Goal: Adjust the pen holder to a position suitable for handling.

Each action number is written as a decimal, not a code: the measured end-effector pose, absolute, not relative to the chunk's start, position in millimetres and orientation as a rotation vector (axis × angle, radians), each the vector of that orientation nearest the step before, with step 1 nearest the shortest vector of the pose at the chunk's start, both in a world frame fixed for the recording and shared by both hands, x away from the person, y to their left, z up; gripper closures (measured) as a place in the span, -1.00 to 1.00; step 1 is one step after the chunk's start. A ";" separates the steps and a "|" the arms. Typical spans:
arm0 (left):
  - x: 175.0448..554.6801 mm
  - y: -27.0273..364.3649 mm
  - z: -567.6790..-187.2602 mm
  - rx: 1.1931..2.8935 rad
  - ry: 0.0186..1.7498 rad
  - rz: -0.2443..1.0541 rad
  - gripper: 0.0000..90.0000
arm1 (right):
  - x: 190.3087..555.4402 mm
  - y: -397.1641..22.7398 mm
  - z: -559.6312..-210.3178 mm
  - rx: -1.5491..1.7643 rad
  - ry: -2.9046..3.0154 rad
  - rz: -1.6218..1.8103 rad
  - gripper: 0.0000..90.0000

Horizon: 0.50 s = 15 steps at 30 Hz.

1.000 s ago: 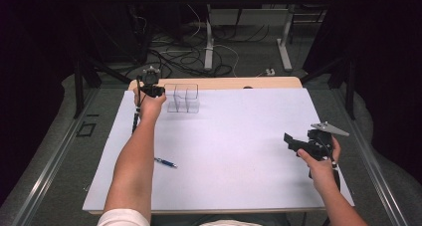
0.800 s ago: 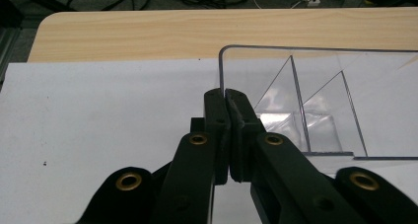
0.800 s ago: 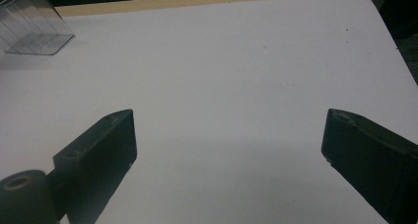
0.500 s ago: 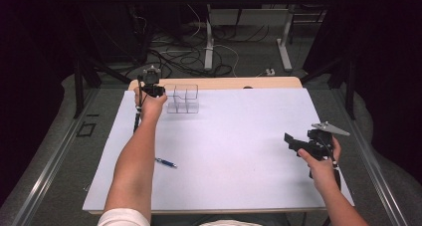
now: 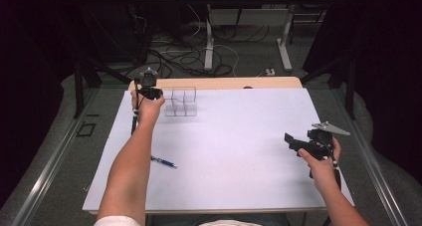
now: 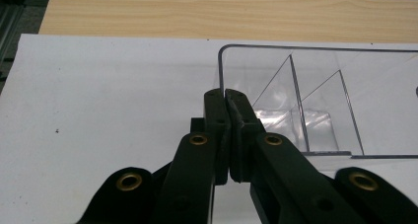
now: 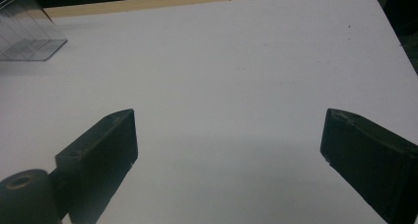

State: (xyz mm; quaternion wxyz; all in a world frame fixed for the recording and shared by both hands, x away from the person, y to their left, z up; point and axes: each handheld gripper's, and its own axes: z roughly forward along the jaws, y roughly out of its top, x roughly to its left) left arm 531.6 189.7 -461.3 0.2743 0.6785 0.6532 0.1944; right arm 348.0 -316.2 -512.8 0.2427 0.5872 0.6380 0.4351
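A clear plastic box (image 5: 180, 102) with inner dividers stands at the far left of the white sheet (image 5: 234, 136). My left gripper (image 5: 149, 91) is at the box's left side. In the left gripper view the left gripper (image 6: 225, 93) has its jaws pressed together at the left wall of the clear box (image 6: 320, 86), and the thin wall seems pinched between them. My right gripper (image 5: 290, 139) hovers over the right part of the sheet. Its jaws stand wide apart, and between them the right gripper (image 7: 229, 130) has only bare sheet. The clear box (image 7: 27, 31) shows at that view's far left.
A blue pen (image 5: 163, 161) lies on the sheet beside the left forearm. A wooden table edge (image 5: 224, 82) runs behind the sheet. Beyond it are cables on the floor (image 5: 189, 52) and desk legs. Metal rails flank the table on both sides.
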 end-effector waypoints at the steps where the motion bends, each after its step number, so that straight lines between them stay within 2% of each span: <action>1: 529.1 190.6 -461.2 1.823 1.761 0.520 1.00 | 348.0 -316.0 -512.7 1.605 1.744 1.189 -0.85; 15: 492.2 199.6 -459.8 1.809 1.781 0.481 0.99 | 347.7 -313.1 -512.1 1.595 1.751 1.188 -0.85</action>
